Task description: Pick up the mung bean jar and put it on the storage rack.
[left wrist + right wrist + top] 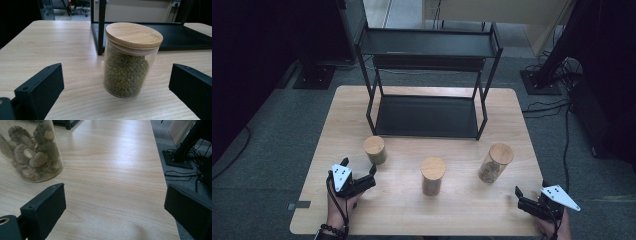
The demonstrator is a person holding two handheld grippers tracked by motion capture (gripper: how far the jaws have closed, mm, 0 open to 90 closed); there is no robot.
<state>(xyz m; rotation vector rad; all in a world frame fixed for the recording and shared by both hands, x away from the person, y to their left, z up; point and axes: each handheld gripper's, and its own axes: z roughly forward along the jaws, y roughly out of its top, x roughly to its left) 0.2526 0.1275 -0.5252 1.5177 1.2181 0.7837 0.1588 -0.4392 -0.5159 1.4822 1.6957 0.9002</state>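
Note:
Three glass jars with round wooden lids stand in a row on the wooden table [402,210]. The left jar [375,150] holds green beans. It stands upright in the left gripper view [127,67], a little ahead of my left gripper [116,68], whose jaws are wide open on either side without touching it. From above, the left gripper [359,165] points at that jar from the near left. The right jar [495,162] holds dried brown pieces [30,152]. Near the table's right front corner, my right gripper [529,192] [112,192] is open with nothing in it.
The middle jar [432,175] with tan contents stands between the other two. A black two-level metal shelf [427,117] takes up the far half of the table. The table's right edge [162,177] drops to a floor with cables [180,172].

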